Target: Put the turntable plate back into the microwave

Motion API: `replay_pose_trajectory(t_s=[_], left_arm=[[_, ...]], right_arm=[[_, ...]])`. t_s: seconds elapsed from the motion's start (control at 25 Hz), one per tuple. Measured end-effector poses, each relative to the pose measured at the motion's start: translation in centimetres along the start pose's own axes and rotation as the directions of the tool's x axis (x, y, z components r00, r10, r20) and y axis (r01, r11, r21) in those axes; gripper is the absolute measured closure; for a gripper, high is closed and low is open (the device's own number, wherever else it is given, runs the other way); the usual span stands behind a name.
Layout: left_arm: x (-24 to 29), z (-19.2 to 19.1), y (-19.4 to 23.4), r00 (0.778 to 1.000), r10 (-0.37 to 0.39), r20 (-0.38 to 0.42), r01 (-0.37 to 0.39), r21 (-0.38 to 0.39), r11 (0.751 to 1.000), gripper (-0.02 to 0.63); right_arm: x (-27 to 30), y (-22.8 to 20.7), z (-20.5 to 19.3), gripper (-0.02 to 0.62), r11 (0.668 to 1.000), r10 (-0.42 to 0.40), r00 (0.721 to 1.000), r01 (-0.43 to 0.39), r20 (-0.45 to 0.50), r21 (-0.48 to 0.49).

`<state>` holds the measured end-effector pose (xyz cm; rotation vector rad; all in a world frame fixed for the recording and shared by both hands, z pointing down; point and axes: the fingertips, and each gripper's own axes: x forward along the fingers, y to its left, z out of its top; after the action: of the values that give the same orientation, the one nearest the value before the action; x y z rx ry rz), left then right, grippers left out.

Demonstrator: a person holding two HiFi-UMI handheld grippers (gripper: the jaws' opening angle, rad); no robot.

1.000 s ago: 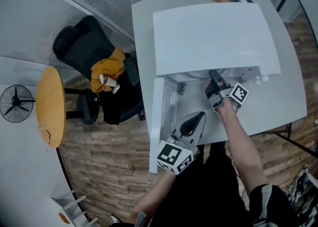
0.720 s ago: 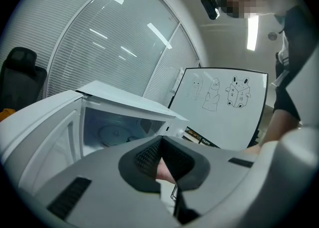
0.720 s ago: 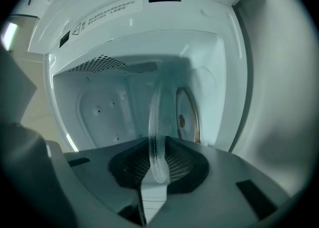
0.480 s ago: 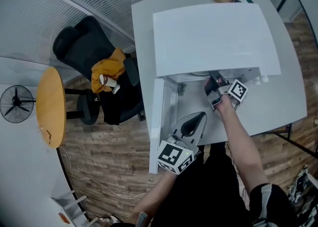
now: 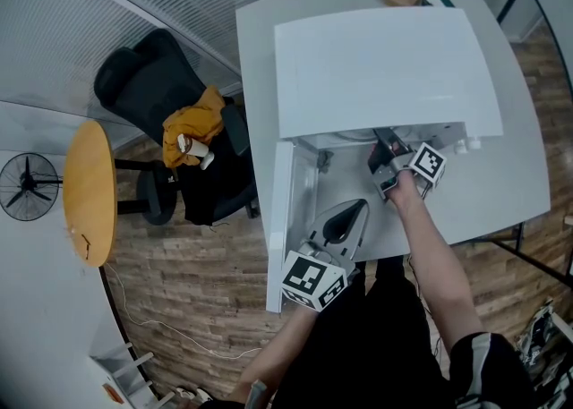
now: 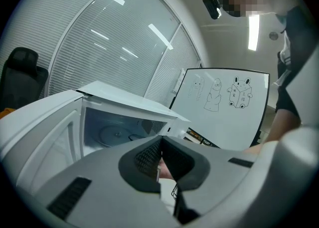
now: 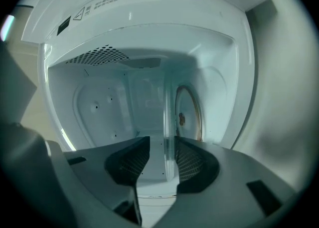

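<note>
Right gripper view: turntable plate (image 7: 170, 122) edge-on inside microwave (image 7: 99, 107).

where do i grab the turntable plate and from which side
Take the turntable plate by its near rim, the edge facing the microwave's open front, coming in level through that opening. It is thin and flat, so pinch across its thickness, one pad on each face. The right claw sits that way: its jaws have just been opening, rim between them, unclamped.
</note>
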<state>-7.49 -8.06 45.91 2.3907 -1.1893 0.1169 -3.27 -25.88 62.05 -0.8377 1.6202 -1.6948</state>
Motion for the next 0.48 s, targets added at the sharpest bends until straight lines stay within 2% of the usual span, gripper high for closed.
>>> replay_pose_trajectory(t_s=[0.08, 0.16, 0.24, 0.36, 0.48], left_arm=[[0.09, 0.05, 0.06, 1.0, 0.0, 0.0, 0.0, 0.002, 1.0, 0.607], [0.17, 0.09, 0.07, 1.0, 0.0, 0.002, 0.0, 0.002, 1.0, 0.607], [0.17, 0.12, 0.07, 1.0, 0.0, 0.005, 0.0, -0.001, 1.0, 0.607], [0.19, 0.05, 0.03, 1.0, 0.0, 0.006, 0.0, -0.006, 1.0, 0.607], [0.23, -0.05, -0.06, 1.0, -0.002, 0.006, 0.002, -0.007, 1.0, 0.607]], right_arm=[[0.06, -0.01, -0.12, 0.407, 1.0, -0.011, 1.0, 0.01, -0.018, -0.015], [0.11, -0.09, -0.08, 0.313, 0.999, -0.036, 0.999, 0.035, -0.029, -0.035], [0.05, 0.01, -0.02, 0.268, 0.998, -0.043, 0.999, 0.041, -0.034, -0.042], [0.0, 0.31, -0.16, 0.233, 0.998, -0.027, 0.998, 0.024, -0.057, -0.05], [0.23, 0.64, -0.44, 0.179, 0.994, -0.041, 0.995, 0.032, -0.087, -0.103]])
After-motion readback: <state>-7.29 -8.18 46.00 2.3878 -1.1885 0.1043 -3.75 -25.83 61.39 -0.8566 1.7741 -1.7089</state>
